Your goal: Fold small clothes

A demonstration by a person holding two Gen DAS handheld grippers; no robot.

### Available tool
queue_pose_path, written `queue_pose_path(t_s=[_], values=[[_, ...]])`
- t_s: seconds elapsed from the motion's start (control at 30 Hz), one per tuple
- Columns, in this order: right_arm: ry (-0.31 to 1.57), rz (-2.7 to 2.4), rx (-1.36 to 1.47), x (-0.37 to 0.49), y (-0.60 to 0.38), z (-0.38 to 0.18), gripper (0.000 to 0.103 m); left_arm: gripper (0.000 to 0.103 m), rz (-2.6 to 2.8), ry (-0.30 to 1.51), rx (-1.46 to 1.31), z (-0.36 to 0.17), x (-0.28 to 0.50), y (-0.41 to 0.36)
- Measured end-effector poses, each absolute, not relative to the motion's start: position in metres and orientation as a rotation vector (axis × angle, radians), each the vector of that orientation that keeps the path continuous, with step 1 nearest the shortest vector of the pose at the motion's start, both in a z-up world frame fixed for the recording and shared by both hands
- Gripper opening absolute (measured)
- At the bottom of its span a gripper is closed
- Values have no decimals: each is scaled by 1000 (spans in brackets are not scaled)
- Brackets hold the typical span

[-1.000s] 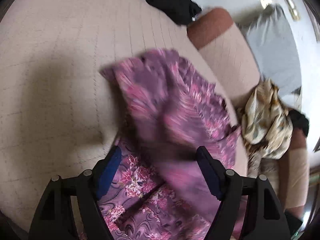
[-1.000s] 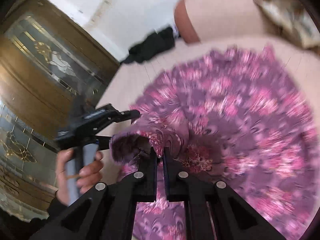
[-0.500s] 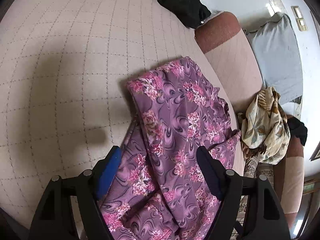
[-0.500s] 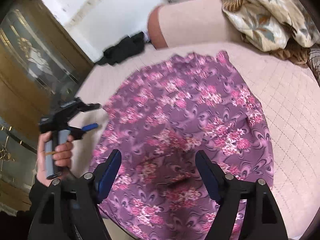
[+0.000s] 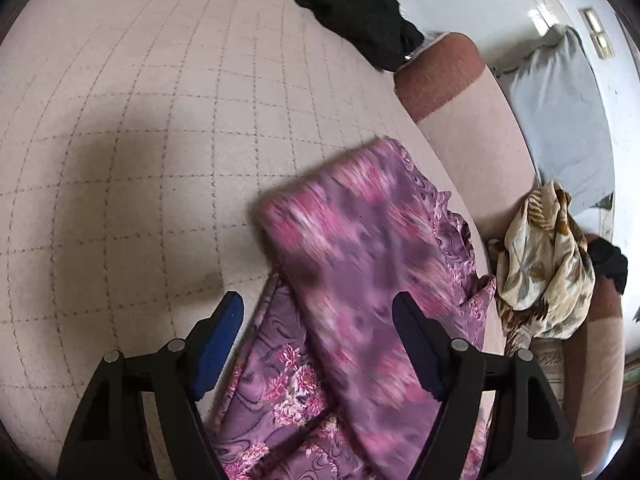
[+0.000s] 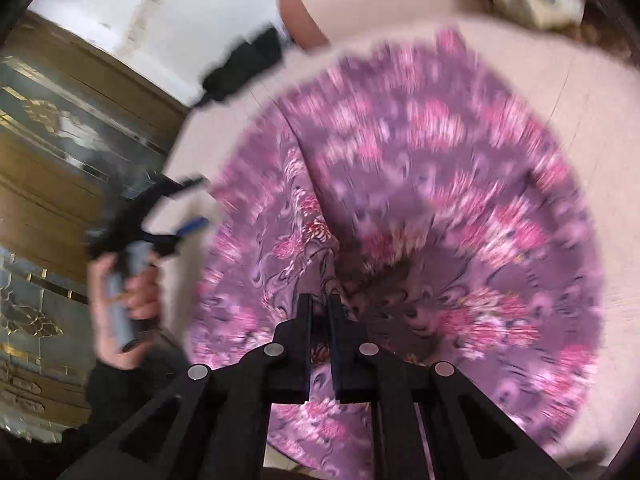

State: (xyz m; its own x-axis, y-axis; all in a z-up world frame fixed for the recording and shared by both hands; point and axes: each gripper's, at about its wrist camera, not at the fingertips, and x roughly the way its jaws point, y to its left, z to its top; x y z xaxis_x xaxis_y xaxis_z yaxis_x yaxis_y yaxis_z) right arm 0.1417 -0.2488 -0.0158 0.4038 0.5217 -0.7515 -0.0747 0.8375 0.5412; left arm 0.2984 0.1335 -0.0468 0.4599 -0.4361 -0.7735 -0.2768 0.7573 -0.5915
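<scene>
A purple floral garment (image 5: 360, 260) lies on a quilted beige cushion (image 5: 140, 140), its upper layer blurred with motion. My left gripper (image 5: 318, 304) hovers open over the garment's near left edge, with nothing pressed between its blue pads. In the right wrist view the same garment (image 6: 440, 160) spreads wide, and my right gripper (image 6: 320, 300) is shut on a raised fold of it near the middle. The left gripper (image 6: 202, 200) shows there too, open, held by a hand (image 6: 128, 280) at the garment's left side.
A black garment (image 5: 352, 4) lies at the cushion's far edge. A brown and beige bolster (image 5: 460, 100) borders the right side, with a crumpled leaf-print cloth (image 5: 544, 264) and a grey-blue cloth (image 5: 560, 112) beyond. A wooden cabinet with glass panels (image 6: 60, 120) stands to the left.
Half a second ago my right gripper stood open above the flat garment; now it is shut on a fold and the cloth is moving. The left gripper stayed open and nearly still.
</scene>
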Motion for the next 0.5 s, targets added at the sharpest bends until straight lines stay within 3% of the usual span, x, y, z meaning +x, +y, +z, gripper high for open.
queue_pose_path(t_s=[0.1, 0.17, 0.23, 0.3, 0.33, 0.5], values=[[1154, 322, 421, 133, -265, -26, 11, 76, -116, 1137, -773, -49, 300, 135], [1312, 240, 292, 139, -261, -59, 25, 72, -135, 1187, -785, -48, 305, 134], [1331, 220, 201, 140, -255, -57, 27, 71, -138, 1212, -795, -43, 311, 138], [1250, 315, 236, 148, -251, -29, 59, 71, -89, 1198, -770, -34, 325, 148], [1197, 354, 237, 160, -246, -9, 81, 71, -66, 1189, -753, -32, 330, 150], [1107, 528, 236, 257, -211, 27, 82, 71, -77, 1195, -796, -56, 350, 156]])
